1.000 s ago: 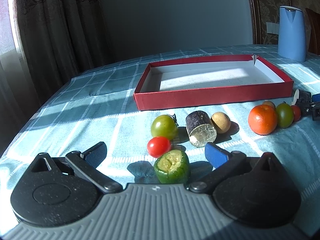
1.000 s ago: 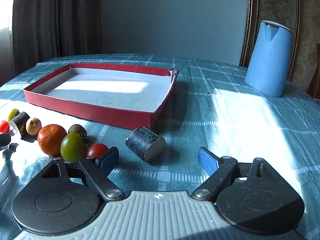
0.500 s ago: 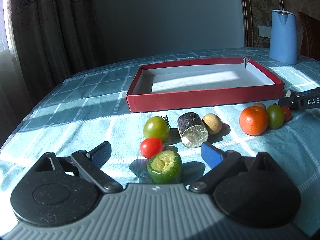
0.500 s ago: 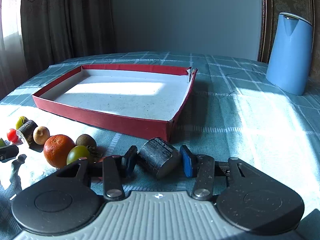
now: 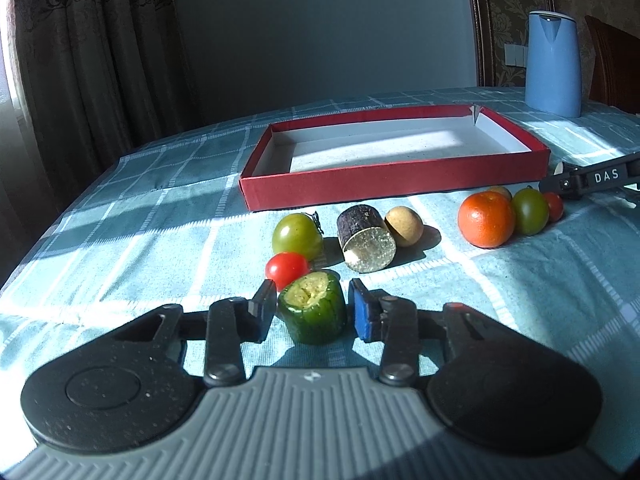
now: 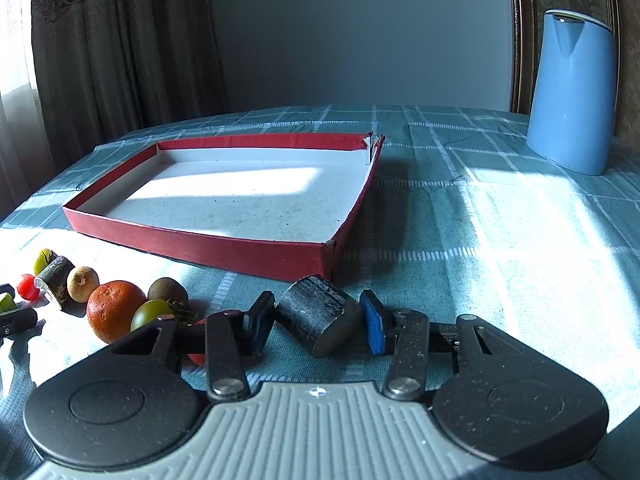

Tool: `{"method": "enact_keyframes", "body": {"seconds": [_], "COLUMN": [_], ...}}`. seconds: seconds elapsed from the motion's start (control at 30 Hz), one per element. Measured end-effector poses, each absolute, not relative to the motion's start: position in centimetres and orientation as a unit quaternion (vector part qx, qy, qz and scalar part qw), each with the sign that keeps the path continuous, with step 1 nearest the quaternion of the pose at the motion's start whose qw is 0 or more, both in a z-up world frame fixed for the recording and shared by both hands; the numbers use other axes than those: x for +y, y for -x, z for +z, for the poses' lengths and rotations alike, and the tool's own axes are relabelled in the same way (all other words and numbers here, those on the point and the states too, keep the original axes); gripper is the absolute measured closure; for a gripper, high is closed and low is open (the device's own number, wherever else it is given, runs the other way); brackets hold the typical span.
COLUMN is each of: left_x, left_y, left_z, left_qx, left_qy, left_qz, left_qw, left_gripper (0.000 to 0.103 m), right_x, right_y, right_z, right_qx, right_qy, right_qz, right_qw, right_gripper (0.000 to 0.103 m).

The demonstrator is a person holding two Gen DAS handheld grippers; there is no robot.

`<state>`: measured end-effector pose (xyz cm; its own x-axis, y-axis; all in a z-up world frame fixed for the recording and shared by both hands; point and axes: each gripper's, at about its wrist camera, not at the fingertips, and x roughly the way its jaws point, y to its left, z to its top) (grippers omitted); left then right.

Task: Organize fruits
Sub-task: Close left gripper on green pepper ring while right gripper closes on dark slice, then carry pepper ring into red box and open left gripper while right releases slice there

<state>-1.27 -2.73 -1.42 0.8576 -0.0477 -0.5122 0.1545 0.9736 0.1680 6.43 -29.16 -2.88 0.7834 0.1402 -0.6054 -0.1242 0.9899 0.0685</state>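
While the red box [image 5: 394, 184] is seen empty, the green chunk [image 5: 314, 312] and dark chunk [image 6: 316, 318] are pinched by the just-closed left fingers [image 5: 362, 314] and the right fingers [image 6: 374, 326].

sunlight from left window | hard shadows | sharp | fisheye-bent edges

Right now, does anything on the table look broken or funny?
Yes. The red box has a torn far right corner, where the wall has split and a flap sticks up. Also, no fruit is in it; all the pieces sit on the tablecloth.
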Motion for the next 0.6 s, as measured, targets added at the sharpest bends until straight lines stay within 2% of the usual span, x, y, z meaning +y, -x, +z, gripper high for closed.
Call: {"method": "enact_keyframes", "body": {"seconds": [0.23,0.43,0.6], "left_x": [-4.6,-6.1,-8.1], "left_y": [2.1,1.6,-1.3], "left_z": [-1.7,-0.2,2.0], "left_qx": [0.244,0.241,0.210], "left_qy": [-0.148,-0.149,-0.146], "left_qz": [-0.025,-0.074,-0.094], "left_qw": [0.958,0.956,0.962], "left_gripper": [0.075,0.075,0.074], "right_x": [-29.2,-29.1,-28.5], "right_y": [-6.1,-4.7,-5.1], "right_z": [-2.7,-1.7,0.0], "right_qx": [0.312,0.267,0.238], "right_qy": [-0.012,-0.010,0.000], "right_qz": [0.066,0.067,0.071], "right_qw": [0.948,0.961,0.969], "right_gripper": [0.057,0.057,0.057]}}
